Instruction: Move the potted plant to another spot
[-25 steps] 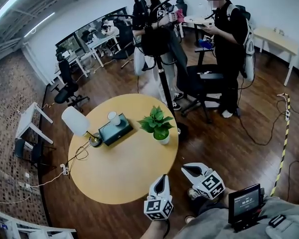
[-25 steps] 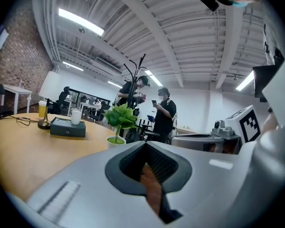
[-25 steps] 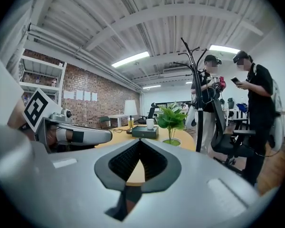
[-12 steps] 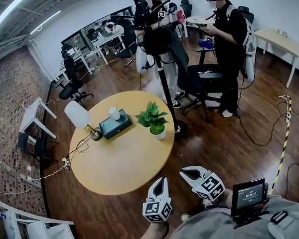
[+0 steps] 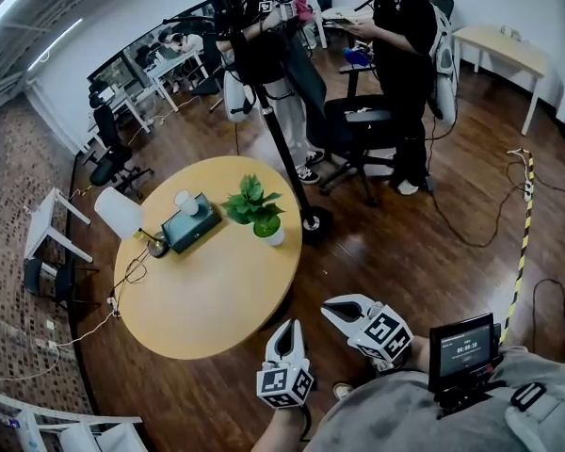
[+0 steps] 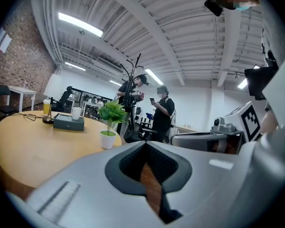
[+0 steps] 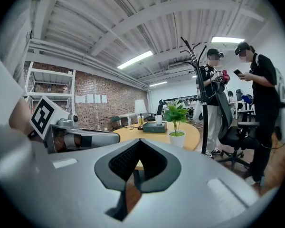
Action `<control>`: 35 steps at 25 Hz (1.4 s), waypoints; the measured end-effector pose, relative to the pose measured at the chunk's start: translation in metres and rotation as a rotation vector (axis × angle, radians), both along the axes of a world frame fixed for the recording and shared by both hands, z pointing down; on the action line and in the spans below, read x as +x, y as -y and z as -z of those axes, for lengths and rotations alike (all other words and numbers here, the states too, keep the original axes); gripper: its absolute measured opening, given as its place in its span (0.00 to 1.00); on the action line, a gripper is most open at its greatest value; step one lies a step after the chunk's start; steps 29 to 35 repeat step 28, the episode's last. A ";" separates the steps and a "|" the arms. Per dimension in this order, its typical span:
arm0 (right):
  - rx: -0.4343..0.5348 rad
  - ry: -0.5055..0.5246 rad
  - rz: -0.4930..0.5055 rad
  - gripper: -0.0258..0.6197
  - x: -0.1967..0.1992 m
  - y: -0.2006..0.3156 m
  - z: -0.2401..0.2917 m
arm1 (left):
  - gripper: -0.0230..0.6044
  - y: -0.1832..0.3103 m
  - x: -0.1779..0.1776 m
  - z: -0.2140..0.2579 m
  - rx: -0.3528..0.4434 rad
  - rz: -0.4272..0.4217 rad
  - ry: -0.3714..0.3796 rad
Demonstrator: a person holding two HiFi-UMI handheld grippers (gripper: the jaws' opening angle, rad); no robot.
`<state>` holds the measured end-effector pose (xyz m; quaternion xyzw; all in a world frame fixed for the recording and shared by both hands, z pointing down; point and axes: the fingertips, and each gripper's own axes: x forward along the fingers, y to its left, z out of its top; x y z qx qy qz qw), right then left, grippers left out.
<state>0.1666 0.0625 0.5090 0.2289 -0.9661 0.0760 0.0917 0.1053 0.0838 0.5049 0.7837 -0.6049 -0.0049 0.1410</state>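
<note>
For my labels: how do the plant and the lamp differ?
The plant has green leaves in a white pot; the lamp, a white shade on a stem. From the head view, the plant is right of the dark box, the lamp left. Both stand on the table.

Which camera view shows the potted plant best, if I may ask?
The head view: the whole potted plant and its spot on the table show from above. Both gripper views show it small, side-on, across the table.
</note>
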 end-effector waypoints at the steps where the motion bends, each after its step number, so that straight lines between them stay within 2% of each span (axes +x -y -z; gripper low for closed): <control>1: -0.002 0.001 0.000 0.05 0.001 0.000 0.000 | 0.04 0.001 0.002 0.000 -0.001 0.000 0.000; 35: 0.009 0.014 0.035 0.05 -0.007 0.002 0.008 | 0.04 -0.006 -0.005 0.005 0.010 0.049 -0.004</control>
